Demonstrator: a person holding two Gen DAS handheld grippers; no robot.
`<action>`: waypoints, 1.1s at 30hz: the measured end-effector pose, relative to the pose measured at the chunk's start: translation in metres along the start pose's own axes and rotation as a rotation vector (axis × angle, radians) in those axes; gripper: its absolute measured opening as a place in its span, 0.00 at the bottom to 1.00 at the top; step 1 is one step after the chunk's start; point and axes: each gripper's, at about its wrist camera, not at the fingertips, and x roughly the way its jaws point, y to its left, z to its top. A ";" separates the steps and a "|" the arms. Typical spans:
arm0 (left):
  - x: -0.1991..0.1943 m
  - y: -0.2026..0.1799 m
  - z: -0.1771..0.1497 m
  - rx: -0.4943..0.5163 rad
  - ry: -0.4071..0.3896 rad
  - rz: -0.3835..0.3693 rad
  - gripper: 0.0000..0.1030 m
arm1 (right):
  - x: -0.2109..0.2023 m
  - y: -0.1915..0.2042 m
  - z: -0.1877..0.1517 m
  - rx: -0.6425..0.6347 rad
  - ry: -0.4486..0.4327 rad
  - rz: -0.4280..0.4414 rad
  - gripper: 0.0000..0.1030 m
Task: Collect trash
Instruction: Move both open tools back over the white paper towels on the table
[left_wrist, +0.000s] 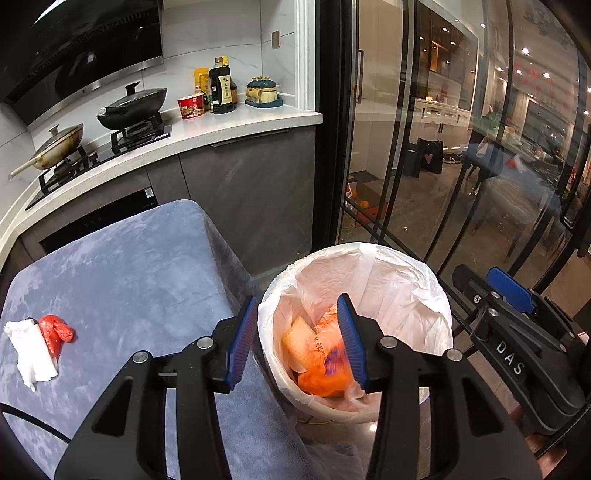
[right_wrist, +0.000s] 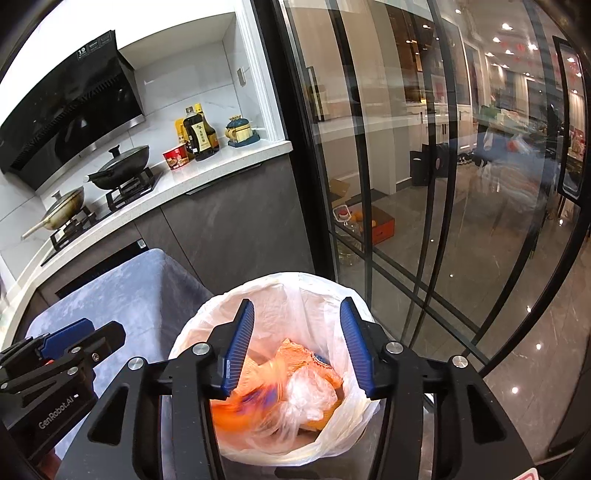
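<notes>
Glass doors (left_wrist: 461, 147) with black frames fill the right side of both views, and a white kitchen counter (left_wrist: 236, 127) with a stove runs along the left. Below the counter stands a table under a blue cloth (left_wrist: 129, 266). Just beside the table's corner sits a round bin (left_wrist: 369, 258) lined with a white plastic bag. Inside the bin lie an orange bag (left_wrist: 325, 373), blurred in both views, a clear crumpled bag (right_wrist: 310, 391) and other orange wrappers.

Both grippers hang over the bin, tilted downward. The left gripper (left_wrist: 301, 347) has its blue fingers (left_wrist: 243, 343) spread apart, with nothing pinched between them; one finger is over the table's edge, the other over the bin. The right gripper (right_wrist: 297, 349) also has its fingers spread, empty, with the bin's contents showing in the gap.

On the cloth, well apart from the bin, a red bag (left_wrist: 55, 330) lies touching a white crumpled tissue (left_wrist: 31, 350).
</notes>
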 end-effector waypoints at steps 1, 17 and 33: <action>0.000 0.000 0.000 0.000 0.000 0.000 0.41 | 0.000 0.000 0.001 0.000 -0.002 0.001 0.49; -0.016 0.032 0.000 -0.051 -0.023 0.030 0.41 | -0.016 0.027 0.004 -0.038 -0.038 0.037 0.53; -0.054 0.147 -0.016 -0.214 -0.057 0.177 0.47 | -0.029 0.120 -0.003 -0.147 -0.046 0.157 0.57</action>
